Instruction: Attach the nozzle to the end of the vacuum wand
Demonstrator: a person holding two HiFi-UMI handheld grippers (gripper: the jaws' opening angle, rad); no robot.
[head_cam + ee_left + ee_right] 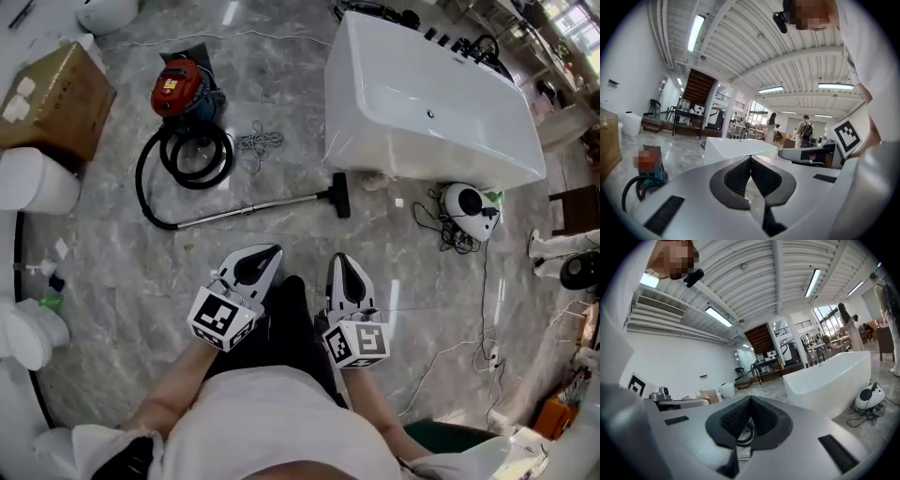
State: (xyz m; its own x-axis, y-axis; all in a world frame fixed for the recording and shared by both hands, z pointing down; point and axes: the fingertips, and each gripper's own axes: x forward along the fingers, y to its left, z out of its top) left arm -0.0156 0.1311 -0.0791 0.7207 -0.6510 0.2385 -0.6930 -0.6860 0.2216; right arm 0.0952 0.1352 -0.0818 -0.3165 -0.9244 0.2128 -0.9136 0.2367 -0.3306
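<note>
"Where was the nozzle [339, 195]?"

"On the floor [291, 112], just beside the bathtub [422, 103], at the end of the wand [253, 208]. The wand ran away from the bathtub to the black hose [140, 178]."

"And the claws?"

"Both were closed and empty. The left claw [265, 255] and right claw [341, 264] hung side by side, well apart from the bathtub."

Left gripper [268, 251], right gripper [342, 260]: fingers together.

White bathtub [431, 103], cardboard box [56, 98]
</note>
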